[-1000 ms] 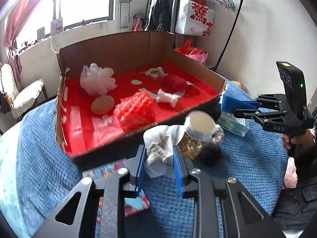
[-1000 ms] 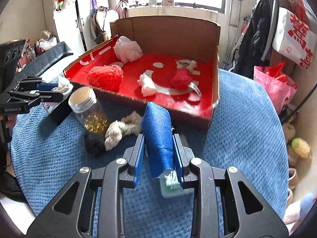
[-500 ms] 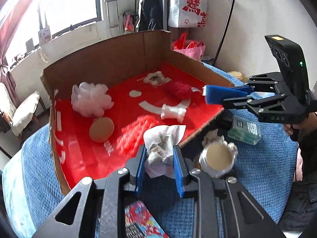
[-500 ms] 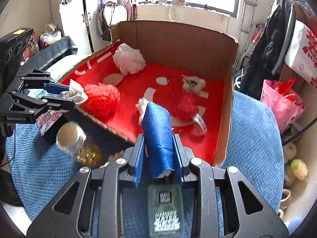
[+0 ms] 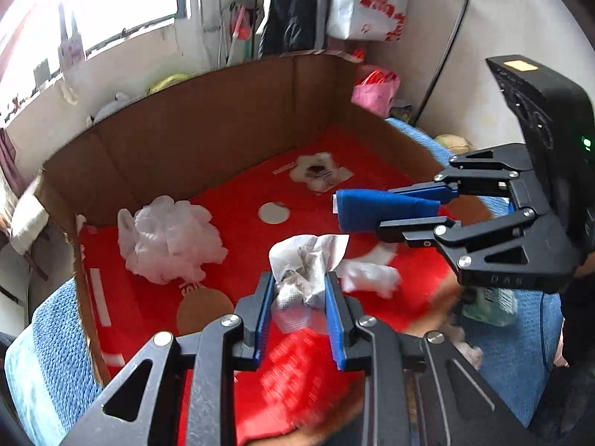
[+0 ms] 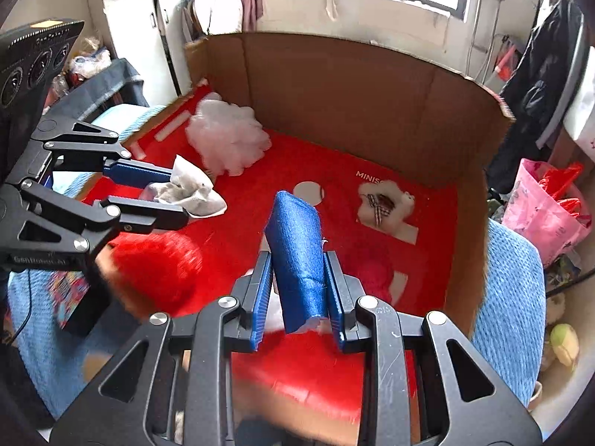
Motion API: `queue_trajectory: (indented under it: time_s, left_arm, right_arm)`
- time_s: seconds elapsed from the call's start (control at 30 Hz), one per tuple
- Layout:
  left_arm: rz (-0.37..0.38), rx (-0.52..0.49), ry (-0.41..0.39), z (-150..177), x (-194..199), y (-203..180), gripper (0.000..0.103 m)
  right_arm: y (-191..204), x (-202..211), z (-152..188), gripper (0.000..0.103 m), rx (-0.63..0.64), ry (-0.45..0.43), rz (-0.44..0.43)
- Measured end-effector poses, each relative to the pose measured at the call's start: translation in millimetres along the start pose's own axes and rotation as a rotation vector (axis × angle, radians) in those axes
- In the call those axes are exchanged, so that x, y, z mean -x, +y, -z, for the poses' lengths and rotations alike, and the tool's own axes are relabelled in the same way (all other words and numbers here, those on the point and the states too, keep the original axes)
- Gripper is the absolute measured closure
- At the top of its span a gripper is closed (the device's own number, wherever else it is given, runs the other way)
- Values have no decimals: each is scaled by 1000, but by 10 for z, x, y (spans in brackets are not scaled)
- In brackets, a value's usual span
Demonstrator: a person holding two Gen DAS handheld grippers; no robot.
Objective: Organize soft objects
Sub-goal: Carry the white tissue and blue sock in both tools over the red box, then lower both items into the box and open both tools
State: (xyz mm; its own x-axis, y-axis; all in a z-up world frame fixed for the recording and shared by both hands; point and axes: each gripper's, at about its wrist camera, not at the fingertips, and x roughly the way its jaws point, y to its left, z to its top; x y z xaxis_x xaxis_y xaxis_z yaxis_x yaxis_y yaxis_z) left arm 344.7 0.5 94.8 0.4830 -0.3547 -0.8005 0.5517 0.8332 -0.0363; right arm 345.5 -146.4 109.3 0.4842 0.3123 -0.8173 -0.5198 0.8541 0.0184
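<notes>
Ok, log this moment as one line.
left gripper: shut on crumpled tissue | right gripper: shut on blue sponge | both over cardboard box

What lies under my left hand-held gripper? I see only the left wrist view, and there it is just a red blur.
Observer: The right wrist view shows a red puff in the box, just below the left hand-held gripper, which holds the tissue.
Operator: Is anything hidden behind the right hand-held gripper?
Observer: Yes. A dark red soft ball lies on the box floor, close beside the right hand-held gripper, which is shut on the blue cloth.
</notes>
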Motion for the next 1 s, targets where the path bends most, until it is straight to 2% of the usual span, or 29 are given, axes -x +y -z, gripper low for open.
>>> queue_trajectory:
  time_s: [0.37,0.8,1.0]
  left_arm:
    - [18,86,112,-187,-618,327,75]
    - [-16,81,148,-192,-823,375,73]
    - [-24,78,149,-207,-904,334,60]
  right_arm:
    - [-190,-557,-223,77,-57,124,-32]
    - [-173,-744,-302,77,-39,171,3]
    - [-51,-844,-340,76,-13,187,21]
